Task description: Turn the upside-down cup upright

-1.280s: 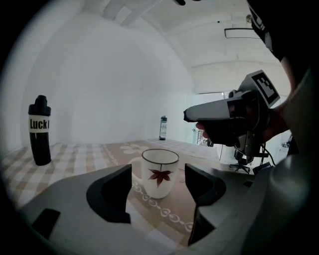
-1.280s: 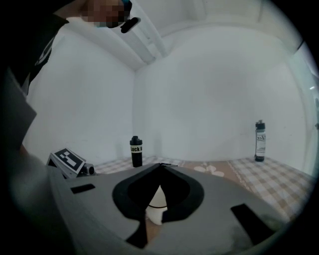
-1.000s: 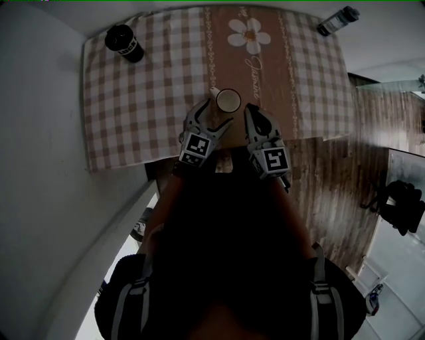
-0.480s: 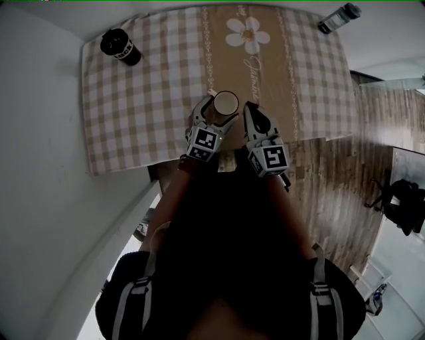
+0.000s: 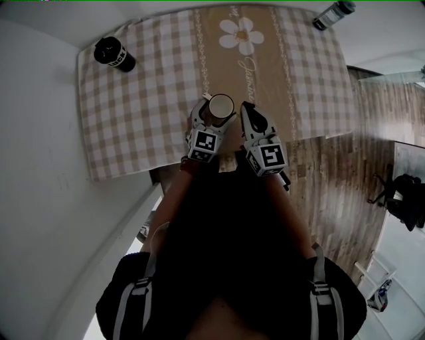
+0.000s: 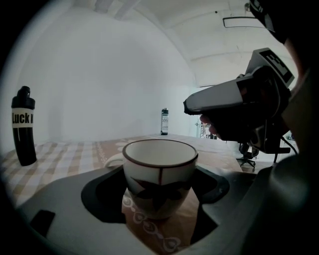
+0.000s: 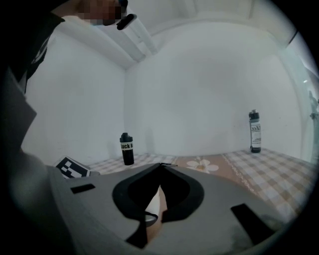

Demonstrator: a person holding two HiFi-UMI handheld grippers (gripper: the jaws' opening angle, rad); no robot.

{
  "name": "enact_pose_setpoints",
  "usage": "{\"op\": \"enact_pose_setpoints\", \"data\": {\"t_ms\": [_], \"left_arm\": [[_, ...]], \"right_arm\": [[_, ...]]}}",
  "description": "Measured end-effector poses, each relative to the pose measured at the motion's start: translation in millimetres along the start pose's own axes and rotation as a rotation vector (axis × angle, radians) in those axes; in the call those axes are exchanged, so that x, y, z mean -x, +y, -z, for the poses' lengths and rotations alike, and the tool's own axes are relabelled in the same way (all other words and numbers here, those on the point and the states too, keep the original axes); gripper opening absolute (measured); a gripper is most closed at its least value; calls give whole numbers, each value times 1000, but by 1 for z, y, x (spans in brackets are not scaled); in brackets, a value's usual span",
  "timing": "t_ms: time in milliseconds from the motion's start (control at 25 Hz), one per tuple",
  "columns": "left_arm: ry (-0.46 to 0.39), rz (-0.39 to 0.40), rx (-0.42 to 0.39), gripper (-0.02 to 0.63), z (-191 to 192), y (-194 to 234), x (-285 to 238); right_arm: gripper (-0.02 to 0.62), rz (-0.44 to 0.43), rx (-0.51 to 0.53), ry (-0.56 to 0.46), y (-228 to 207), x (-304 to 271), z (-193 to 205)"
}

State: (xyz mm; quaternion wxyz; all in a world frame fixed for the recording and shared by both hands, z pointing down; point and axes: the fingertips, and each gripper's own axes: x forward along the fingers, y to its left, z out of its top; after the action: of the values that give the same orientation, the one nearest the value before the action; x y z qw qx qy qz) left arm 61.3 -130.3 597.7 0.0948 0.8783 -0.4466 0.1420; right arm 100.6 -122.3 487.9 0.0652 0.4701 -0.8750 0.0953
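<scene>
Two tongs are held at the near edge of the checked tabletop (image 5: 146, 99). The white cup (image 5: 221, 105) is seen upright, mouth up, on the brown strip of cloth, clasped between the jaws of the left tongs (image 6: 160, 168). The right tongs (image 5: 247, 109) are closed on nothing, just beside the cup.

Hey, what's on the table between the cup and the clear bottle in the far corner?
Nothing: the head view shows only bare tablecloth between the cup and the clear bottle.
</scene>
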Motion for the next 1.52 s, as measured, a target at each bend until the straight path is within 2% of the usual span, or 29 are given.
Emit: {"op": "enact_pose_setpoints", "data": {"t_ms": [400,680,840,1000,1080,1160,1280,1360,1480,1520], "left_arm": [[-8,18,2,403,-4,1,4],[-50,30,14,402,-9,4,16],[-98,47,-8,402,-35,9,33],[-188,95,-37,402,-86,12,65],[-214,122,-12,402,-115,14,82],[-209,123,-2,402,-138,17,94],[-213,90,25,402,-153,27,106],[-215,54,32,403,-154,36,110],[-229,14,37,403,-156,47,116],[-234,4,48,402,-157,50,118]], "right_arm": [[0,-5,0,8,0,-4,4],[0,-8,-4,9,-4,-1,4],[0,-45,-19,10,-2,-2,6],[0,-121,-38,-29,8,-4,0],[0,-155,19,-72,19,-4,-12],[2,-185,117,-137,34,-4,-28],[147,-236,245,-190,64,-6,-39],[190,-250,299,-179,76,-11,-37],[269,-280,320,-189,84,-18,-39],[330,-304,309,-192,88,-19,-40]]}}
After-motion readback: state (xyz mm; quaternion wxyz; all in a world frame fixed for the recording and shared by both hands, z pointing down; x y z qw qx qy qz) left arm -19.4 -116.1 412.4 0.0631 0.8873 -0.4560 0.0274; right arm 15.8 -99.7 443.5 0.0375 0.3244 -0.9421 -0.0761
